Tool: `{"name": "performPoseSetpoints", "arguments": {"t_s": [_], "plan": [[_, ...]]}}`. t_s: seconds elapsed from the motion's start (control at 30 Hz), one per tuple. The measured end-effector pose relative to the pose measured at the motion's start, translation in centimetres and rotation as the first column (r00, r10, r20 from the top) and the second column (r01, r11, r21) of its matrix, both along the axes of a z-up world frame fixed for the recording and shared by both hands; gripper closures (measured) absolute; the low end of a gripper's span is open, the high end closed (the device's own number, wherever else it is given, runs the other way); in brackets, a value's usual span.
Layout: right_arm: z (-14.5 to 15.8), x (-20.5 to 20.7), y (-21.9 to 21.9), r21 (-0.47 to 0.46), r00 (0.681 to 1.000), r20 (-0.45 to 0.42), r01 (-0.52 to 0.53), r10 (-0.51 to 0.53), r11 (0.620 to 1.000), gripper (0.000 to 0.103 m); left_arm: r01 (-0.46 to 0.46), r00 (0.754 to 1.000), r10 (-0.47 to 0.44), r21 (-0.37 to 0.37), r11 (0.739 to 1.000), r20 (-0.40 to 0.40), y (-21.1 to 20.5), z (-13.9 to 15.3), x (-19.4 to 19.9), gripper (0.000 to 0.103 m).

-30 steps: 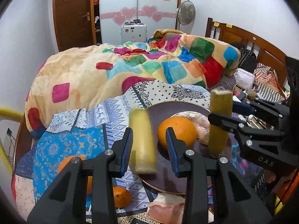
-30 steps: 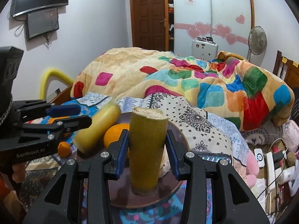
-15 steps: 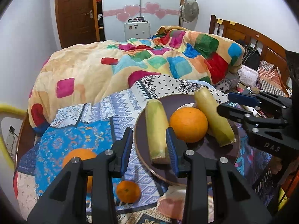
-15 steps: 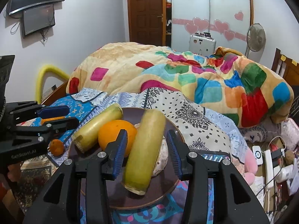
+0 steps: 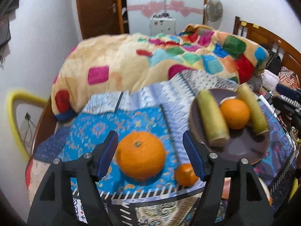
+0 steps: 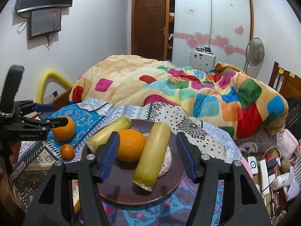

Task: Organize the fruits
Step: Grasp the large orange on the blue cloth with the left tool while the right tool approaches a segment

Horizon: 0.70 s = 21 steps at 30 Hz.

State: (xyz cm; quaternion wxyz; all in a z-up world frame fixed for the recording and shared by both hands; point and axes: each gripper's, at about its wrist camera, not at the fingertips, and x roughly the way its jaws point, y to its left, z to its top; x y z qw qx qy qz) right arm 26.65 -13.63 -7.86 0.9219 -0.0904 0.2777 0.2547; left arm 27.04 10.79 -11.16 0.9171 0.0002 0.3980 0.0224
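1. Since the earlier frames, the left gripper (image 5: 150, 154) has swung away from the plate (image 5: 242, 146) to the large orange (image 5: 141, 155) on the blue patterned cloth (image 5: 97, 130).
2. Left gripper state: jaws spread wide, one on each side of the large orange, neither touching it.
3. Right gripper (image 6: 147, 155) state: jaws spread, now holding nothing; the right cane piece (image 6: 152, 154) lies released on the plate.
4. Plate contents: left cane piece (image 6: 109, 131), plate orange (image 6: 130, 145) between the two pieces, and a pale item partly hidden under the right piece.
5. A small orange (image 6: 67, 151) sits on the cloth just beside the plate rim, near the large orange.
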Motion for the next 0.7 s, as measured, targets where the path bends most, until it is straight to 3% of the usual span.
{"name": "performPoseSetpoints", "arguments": {"t_s": [0.1, 0.2, 0.4, 0.53, 0.57, 0.7], "plan": [[-0.5, 0.2, 0.2, -0.003, 1.0, -0.011, -0.005, 0.005, 1.0, 0.042, -0.001, 0.999, 0.001, -0.007, 1.0, -0.046, 0.7, -1.6, 0.2, 0.032], [-0.9, 0.3, 0.6, -0.012, 1.0, -0.02, -0.012, 0.011, 1.0, 0.042, -0.008, 0.999, 0.009, 0.042, 0.999, -0.041, 0.4, -2.2, 0.2, 0.029], [-1.5, -0.1, 0.6, -0.02, 0.999, -0.03, -0.018, 0.018, 1.0, 0.042, -0.01, 0.997, 0.015, 0.06, 0.998, -0.07, 0.4, -3.0, 0.8, 0.028], [-1.7, -0.5, 0.5, -0.027, 0.999, -0.032, -0.019, 0.018, 0.999, 0.042, -0.026, 0.994, 0.029, 0.028, 0.999, -0.108, 1.0, -4.0, 1.4, 0.029], [-1.8, -0.6, 0.5, -0.027, 0.999, -0.034, -0.019, 0.018, 0.999, 0.042, -0.019, 0.994, 0.021, 0.016, 1.0, -0.108, 1.0, -4.1, 1.4, 0.033], [-1.9, -1.2, 0.3, -0.025, 0.999, -0.045, -0.019, 0.018, 1.0, 0.042, -0.012, 0.995, 0.014, 0.027, 1.0, -0.102, 0.7, -3.9, 1.0, 0.034]]}}
